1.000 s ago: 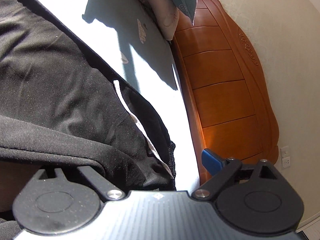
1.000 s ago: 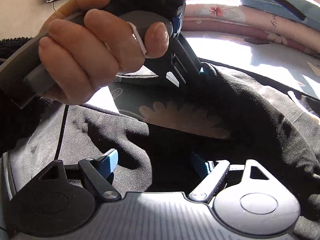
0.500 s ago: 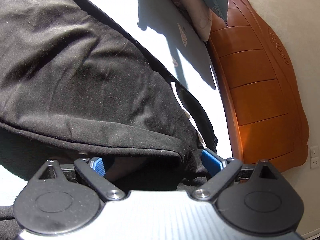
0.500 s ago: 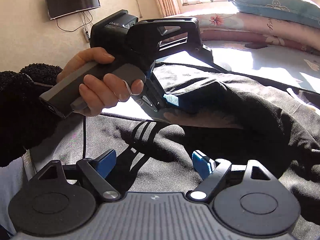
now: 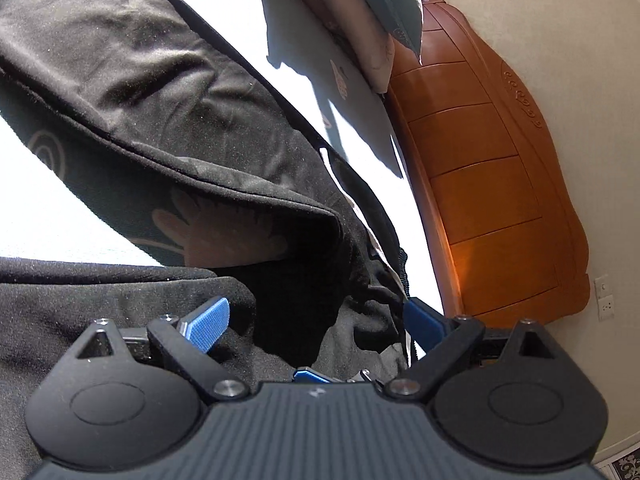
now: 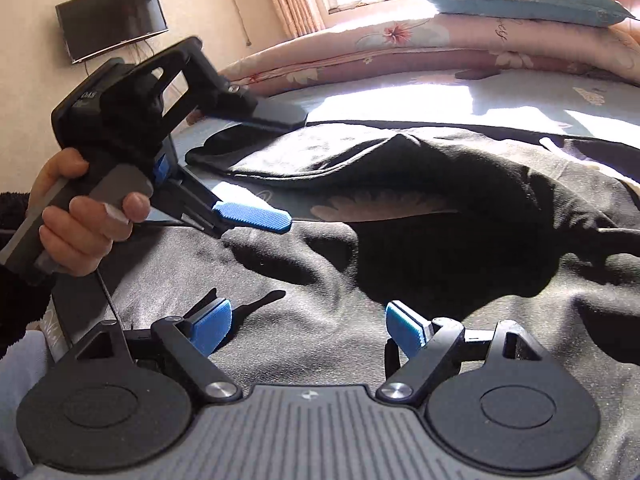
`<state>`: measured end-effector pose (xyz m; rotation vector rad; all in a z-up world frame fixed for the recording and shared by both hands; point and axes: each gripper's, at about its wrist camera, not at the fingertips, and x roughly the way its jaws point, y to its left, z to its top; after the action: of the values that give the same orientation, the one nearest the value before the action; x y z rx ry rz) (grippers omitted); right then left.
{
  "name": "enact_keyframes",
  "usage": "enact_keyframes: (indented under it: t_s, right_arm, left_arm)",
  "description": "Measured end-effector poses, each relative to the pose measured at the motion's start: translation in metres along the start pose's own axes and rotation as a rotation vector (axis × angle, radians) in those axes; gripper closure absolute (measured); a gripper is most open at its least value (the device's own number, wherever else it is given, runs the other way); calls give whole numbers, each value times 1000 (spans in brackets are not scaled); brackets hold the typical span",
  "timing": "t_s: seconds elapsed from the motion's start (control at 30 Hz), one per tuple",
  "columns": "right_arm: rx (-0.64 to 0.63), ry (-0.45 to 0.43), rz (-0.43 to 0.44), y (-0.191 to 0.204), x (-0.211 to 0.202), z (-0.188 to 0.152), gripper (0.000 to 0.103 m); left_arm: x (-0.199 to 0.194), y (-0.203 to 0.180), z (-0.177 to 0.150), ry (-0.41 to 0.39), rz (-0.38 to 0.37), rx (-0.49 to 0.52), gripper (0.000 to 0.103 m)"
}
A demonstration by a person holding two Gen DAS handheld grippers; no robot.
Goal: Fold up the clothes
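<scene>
Both grippers, left gripper and right gripper, gape wide, empty, over black garment. Only right view shows hand at 9 o'clock; left shows headboard at 3.

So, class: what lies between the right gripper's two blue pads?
In the right wrist view, the right gripper stands open and holds nothing; only the black garment on the bed lies in the gap between its pads.

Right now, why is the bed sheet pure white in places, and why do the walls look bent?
Left wrist view: direct sunlight overexposes the bed sheet, while the black garment keeps its texture; the fisheye lens bows the wooden headboard. Right wrist view: window glare washes out the sheet beyond the garment, and the left gripper casts hard shadows.
</scene>
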<state>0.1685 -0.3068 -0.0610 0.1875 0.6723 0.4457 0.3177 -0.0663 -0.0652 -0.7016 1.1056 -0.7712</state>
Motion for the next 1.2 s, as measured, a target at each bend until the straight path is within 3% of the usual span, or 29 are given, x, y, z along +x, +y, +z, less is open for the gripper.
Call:
enact_keyframes:
  t_s: [0.1,0.17,0.27,0.37,0.47,0.6,0.67,0.77,0.83,0.93,1.07,1.2]
  right_arm:
    - [63,-74,-99,-25,-25,7,15]
    - [94,-114,-178,-43,-41,11,15]
    - [153,-146,-275,-81,-55,12,15]
    - [226,-125,-351,-112,-52,10,15]
    - [313,-78,-433,-134,-47,-2,16]
    - [359,-154,-386,-138,-66,-5,16]
    - [387,-193,-361,-142,-72,-7,16]
    - [364,-194,-391,-142,-63,-12,15]
    - [348,-195,-412,-142,-57,-15,15]
    - [313,-184,-437,-138,-49,-17,12]
    - [272,-165,-457,-134,-45,-16,11]
    - [284,-173,-449,-135,-47,-18,11]
  left_arm:
    - [7,14,-6,-12,82,-36,11]
    - [0,15,-5,-46,60,-80,10]
    - [0,-2,0,-74,18,-29,10]
    - [22,-26,3,-27,-66,8,10]
    - [53,-47,-2,39,-101,58,10]
    - [93,-61,-11,104,-140,96,10]
    - [107,-64,-14,100,-129,107,10]
    - [119,-54,-16,75,-57,70,11]
    - [115,-46,-16,69,-81,39,10]
    - [94,-46,-20,49,-54,62,10]
    - [65,-36,-29,-14,49,107,10]
    - [28,-10,-26,-99,81,-23,12]
